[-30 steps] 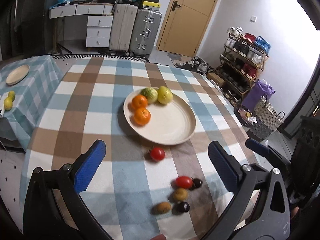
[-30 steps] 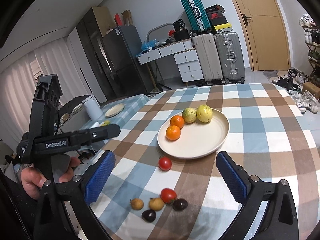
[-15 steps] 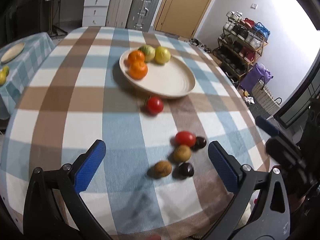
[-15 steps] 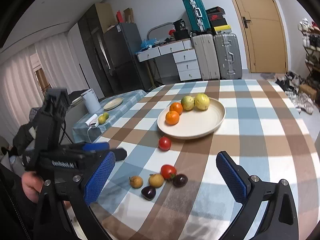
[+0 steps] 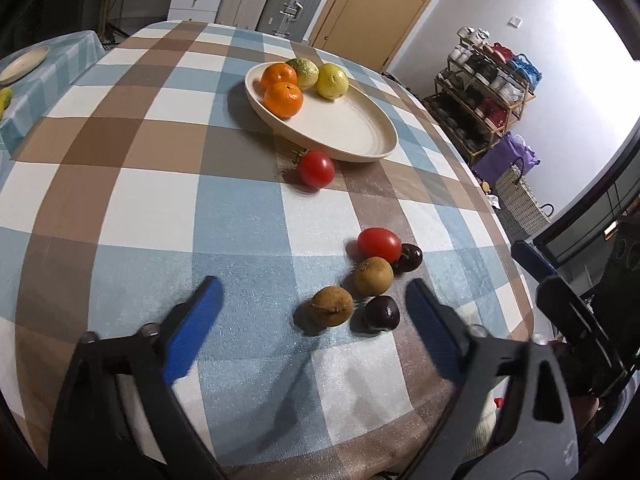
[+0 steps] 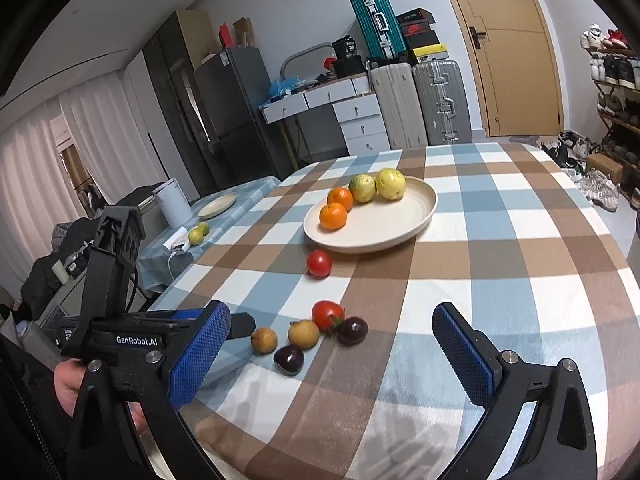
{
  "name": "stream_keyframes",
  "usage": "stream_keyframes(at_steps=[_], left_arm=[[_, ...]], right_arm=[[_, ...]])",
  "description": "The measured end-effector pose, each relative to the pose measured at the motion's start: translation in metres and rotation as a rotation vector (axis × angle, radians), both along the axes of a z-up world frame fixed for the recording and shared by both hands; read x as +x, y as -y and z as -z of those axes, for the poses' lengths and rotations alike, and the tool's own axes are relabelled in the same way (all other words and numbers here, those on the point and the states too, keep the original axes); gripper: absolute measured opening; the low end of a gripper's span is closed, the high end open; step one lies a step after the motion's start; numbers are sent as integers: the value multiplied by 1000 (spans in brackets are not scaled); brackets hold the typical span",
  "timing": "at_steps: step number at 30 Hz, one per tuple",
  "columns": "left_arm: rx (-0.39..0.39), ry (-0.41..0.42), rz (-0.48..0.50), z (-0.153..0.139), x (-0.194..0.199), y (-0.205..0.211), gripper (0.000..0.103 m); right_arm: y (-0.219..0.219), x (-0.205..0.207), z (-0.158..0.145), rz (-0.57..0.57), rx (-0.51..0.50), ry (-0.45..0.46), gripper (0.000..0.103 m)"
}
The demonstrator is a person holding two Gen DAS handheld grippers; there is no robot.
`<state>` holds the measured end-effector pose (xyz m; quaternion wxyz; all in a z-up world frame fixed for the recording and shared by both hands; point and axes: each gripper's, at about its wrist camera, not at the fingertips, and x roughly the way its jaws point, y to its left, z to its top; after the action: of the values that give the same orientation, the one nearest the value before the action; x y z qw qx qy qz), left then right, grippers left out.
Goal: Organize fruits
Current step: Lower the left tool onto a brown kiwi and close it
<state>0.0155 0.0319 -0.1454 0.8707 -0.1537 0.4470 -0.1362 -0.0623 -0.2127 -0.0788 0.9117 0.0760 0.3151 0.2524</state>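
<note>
- Left claw [image 5: 312, 312]: jaws closing, blue pads apart with nothing pressed between them. It hangs low over the checked tablecloth [image 5: 120, 208] at the near edge of the table.
- Just ahead of the left claw, within the span of its pads toward the right one: a brown fruit [image 5: 331, 305] and a dark plum [image 5: 382, 312], side by side on the cloth. Whether either one touches a pad cannot be told.
- A little beyond those: a second brown fruit [image 5: 373, 275], a red tomato [image 5: 379, 243] and a second dark plum [image 5: 409, 257], bunched close together.
- Farther ahead, alone on the cloth: another red tomato [image 5: 316, 169], just short of the plate rim.
- Farthest from the left claw: a cream plate [image 5: 360, 128], holding two oranges [image 5: 283, 99], a green-yellow fruit [image 5: 305, 72] and a yellow fruit [image 5: 331, 80] clustered at its far left side. The rest of the plate is bare.
- Right claw [image 6: 332, 364]: jaws spread wide, nothing between the pads. The small fruit cluster lies just ahead of it, toward its left pad.
- Left of the right claw, a person's hand [image 6: 70, 384] grips the handle of the left claw.
</note>
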Motion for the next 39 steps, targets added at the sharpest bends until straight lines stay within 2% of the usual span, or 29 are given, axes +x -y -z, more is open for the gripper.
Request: stream_keyframes(at_steps=[4,7,10,12,15,23,29,36,38,39], left_arm=[[9,-10,39,4,3,6,57],[3,-15,65,6,4,10,43],[4,-57,65,13,8,10,32],[8,-51,60,13,8,10,25],[-27,-61,75,15,10,9,24],[-24,-5,77,4,7,3,24],[-34,37,26,-8,8,-18,24],[-35,66,16,-13,2,-39,24],[-34,64,6,-10,2,-46,24],[-42,59,3,-9,2,-50,24]], right_arm=[[-1,-1,4,-5,10,-5,103],[-2,1,6,-6,13,-10,103],[-3,2,7,-7,17,-13,103],[-3,2,6,-7,16,-15,103],[-3,4,8,-6,12,-20,103],[-8,8,12,-22,14,-64,103],[-33,15,23,-99,-8,-162,103],[-53,31,36,-118,52,-294,102],[-58,35,39,-119,60,-322,95],[-61,37,40,-120,62,-333,86]])
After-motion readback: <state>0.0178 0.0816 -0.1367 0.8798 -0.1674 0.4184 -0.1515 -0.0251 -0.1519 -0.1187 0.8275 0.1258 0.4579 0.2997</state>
